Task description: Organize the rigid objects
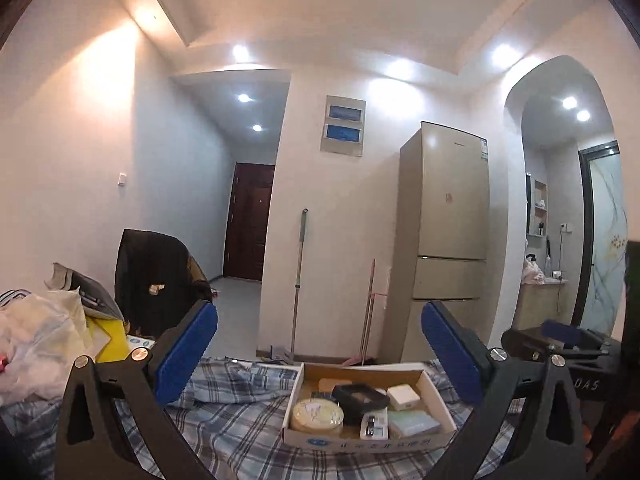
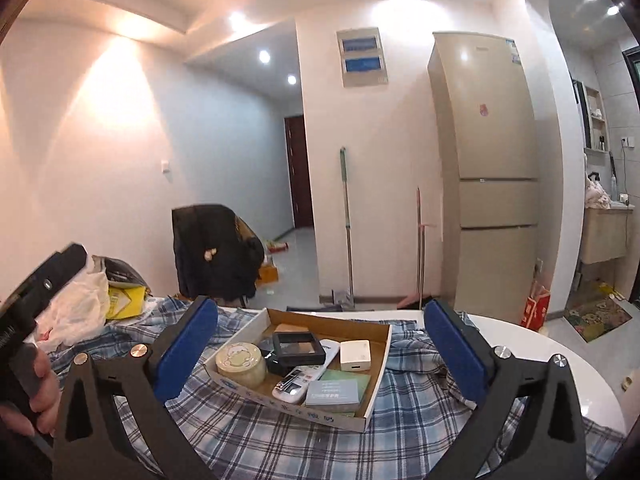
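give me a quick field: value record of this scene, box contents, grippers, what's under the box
surface: plaid cloth on a white table
container: cardboard box, open top
contents: round tin, black case, remote, white adapter, green booklet
left gripper: open, empty
right gripper: open, empty
behind: fridge, mop

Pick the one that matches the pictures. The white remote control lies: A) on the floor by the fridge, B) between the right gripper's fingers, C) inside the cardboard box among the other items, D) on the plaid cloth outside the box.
C: the white remote control rests inside the cardboard box, beside the round tin.
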Demonstrator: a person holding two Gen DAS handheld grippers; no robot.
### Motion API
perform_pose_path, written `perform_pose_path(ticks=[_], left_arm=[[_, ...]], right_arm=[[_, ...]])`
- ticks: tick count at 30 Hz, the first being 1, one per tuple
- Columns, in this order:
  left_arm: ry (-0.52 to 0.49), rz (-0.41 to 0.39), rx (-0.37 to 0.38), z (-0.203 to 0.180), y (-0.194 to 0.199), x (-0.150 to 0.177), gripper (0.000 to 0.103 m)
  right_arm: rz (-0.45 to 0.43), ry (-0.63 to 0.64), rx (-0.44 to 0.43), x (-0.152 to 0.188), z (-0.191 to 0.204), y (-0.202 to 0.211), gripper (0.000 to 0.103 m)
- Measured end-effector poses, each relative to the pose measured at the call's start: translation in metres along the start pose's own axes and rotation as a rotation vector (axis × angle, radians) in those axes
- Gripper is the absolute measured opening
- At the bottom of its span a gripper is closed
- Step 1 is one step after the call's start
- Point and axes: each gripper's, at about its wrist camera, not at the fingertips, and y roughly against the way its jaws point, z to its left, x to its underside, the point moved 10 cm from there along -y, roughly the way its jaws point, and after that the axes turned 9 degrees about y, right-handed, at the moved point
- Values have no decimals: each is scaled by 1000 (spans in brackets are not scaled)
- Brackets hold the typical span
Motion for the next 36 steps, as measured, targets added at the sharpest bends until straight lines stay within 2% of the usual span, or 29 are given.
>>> perform_pose_path(ticks=[3, 8, 12, 15, 18, 28, 36], left_arm=[[-23, 28, 14, -2, -1, 19, 103], [-71, 36, 11, -2, -1, 52, 103], [-89, 80, -49, 1, -11, 62, 103], [-58, 102, -48, 8, -14, 65, 103], [-42, 91, -44, 12, -11, 63, 103], [-76, 76, -55, 6, -9, 62, 103], [-76, 89, -53, 6, -10, 63, 103]], right_arm=[[-54, 18, 26, 9, 2, 9, 103], [-73, 18, 72, 30, 0, 12, 103], [-63, 65, 58, 42, 12, 11, 103], [-52, 86, 54, 44, 16, 9, 103], [-37, 56, 79, 49, 7, 8, 103], [12, -27, 52, 57, -7, 1, 103], [-12, 0, 48, 54, 0, 5, 103]])
